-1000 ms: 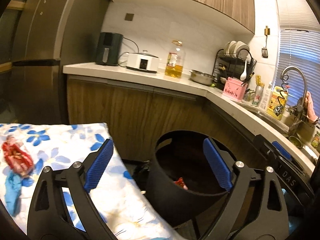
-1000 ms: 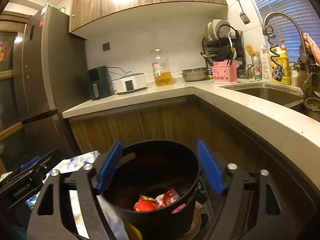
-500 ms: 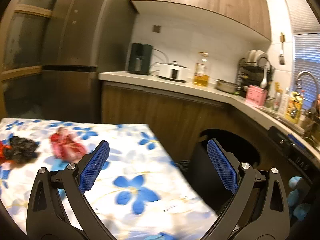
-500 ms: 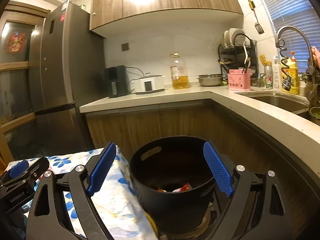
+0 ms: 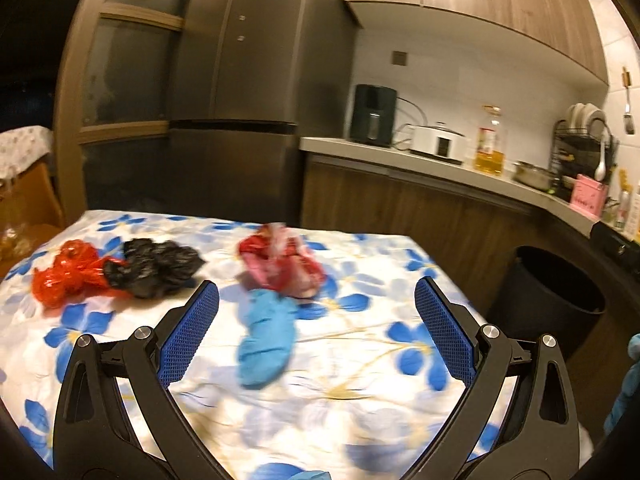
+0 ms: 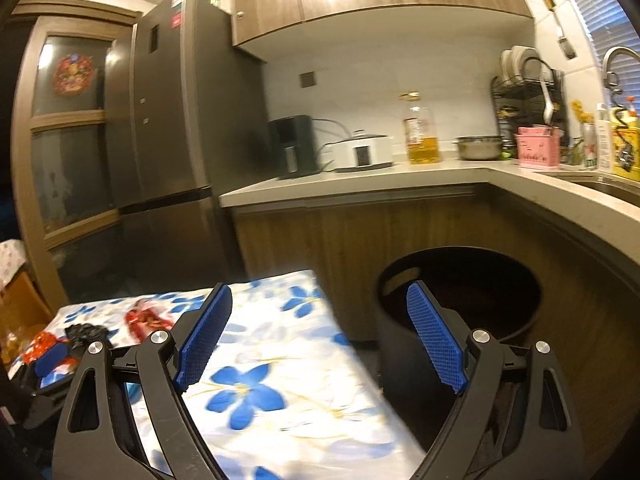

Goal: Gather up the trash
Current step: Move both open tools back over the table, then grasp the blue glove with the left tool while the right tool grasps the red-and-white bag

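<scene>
On the flowered tablecloth (image 5: 360,368) lie a crumpled blue glove (image 5: 266,340), a red-and-pink wrapper (image 5: 284,266), a black plastic bag (image 5: 156,266) and a red plastic bag (image 5: 64,276). My left gripper (image 5: 316,328) hangs open over the near part of the table, the blue glove lying between and just beyond its jaws, untouched. The black trash bin (image 6: 464,312) stands on the floor right of the table. My right gripper (image 6: 320,340) is open and empty, over the table's right edge beside the bin. The bin (image 5: 548,304) also shows at the left wrist view's right.
A dark fridge (image 5: 240,100) stands behind the table. The kitchen counter (image 6: 360,184) runs along the back and right with an oil bottle (image 6: 420,132), appliances, a dish rack and a sink. A person's blue-gloved hand (image 5: 628,384) shows at the right edge.
Both views have swung left from the bin toward the table. The left gripper now faces the trash on the cloth; the right one has backed off the bin. Both stayed open.
</scene>
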{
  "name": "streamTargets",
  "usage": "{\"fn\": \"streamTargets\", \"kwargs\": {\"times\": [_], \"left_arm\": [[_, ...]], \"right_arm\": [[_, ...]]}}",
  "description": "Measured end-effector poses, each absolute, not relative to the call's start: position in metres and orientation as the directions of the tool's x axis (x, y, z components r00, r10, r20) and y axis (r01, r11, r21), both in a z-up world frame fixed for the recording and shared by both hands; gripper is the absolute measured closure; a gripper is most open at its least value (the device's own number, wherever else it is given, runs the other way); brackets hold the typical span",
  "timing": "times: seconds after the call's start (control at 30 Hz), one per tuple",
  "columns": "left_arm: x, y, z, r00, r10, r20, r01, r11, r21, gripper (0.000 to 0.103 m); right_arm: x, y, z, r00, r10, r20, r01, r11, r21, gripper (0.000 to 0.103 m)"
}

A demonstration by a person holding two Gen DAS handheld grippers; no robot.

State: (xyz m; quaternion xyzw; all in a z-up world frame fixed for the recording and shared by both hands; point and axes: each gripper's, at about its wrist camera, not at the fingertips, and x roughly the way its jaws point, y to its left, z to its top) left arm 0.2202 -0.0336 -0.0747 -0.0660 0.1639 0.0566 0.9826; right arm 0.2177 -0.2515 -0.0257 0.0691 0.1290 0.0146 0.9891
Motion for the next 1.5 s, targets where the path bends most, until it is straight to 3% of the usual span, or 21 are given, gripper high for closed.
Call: {"fn": "streamTargets", "kwargs": {"times": [0.13, 0.23, 0.33, 0.4, 0.63, 0.7, 0.93, 1.17, 1.5], "left_arm": [[0.226, -0.021, -0.086, 0.933, 0.126, -0.338, -0.166, 0.982, -0.092, 0.007], [0.235, -0.019, -0.094, 0.919, 0.135, -0.371, -0.172, 0.983, -0.068, 0.015], [0.247, -0.016, -0.105, 0.896, 0.110, -0.430, -0.158, 0.984, -0.077, 0.033], [0.251, -0.013, -0.110, 0.886, 0.097, -0.454, -0.152, 0.985, -0.086, 0.055], [0.262, -0.001, -0.124, 0.852, 0.040, -0.522, -0.140, 0.978, -0.155, 0.084], [0.265, 0.000, -0.129, 0.840, 0.010, -0.543, -0.124, 0.977, -0.174, 0.101], [0.240, 0.015, -0.117, 0.869, -0.059, -0.491, -0.072, 0.967, -0.243, 0.103], [0.190, 0.056, -0.079, 0.924, 0.012, -0.383, -0.123, 0.956, -0.266, 0.103], [0.181, 0.099, -0.065, 0.902, 0.142, -0.407, -0.258, 0.934, -0.245, 0.103]], "right_arm": [[0.225, -0.227, -0.029, 0.961, 0.091, -0.261, -0.055, 0.989, 0.141, 0.017], [0.231, -0.212, -0.032, 0.956, 0.116, -0.269, -0.083, 0.988, 0.133, 0.017], [0.237, -0.199, -0.035, 0.951, 0.136, -0.277, -0.106, 0.987, 0.122, 0.017], [0.241, -0.193, -0.036, 0.947, 0.147, -0.284, -0.116, 0.986, 0.123, 0.017], [0.254, -0.172, -0.036, 0.940, 0.177, -0.291, -0.148, 0.982, 0.118, 0.017], [0.257, -0.166, -0.038, 0.937, 0.181, -0.297, -0.154, 0.982, 0.113, 0.017], [0.269, -0.143, -0.050, 0.921, 0.203, -0.333, -0.183, 0.979, 0.090, 0.017], [0.283, -0.111, -0.063, 0.894, 0.247, -0.373, -0.232, 0.969, 0.084, 0.017], [0.308, -0.046, -0.084, 0.849, 0.303, -0.434, -0.315, 0.948, 0.046, 0.028]]}}
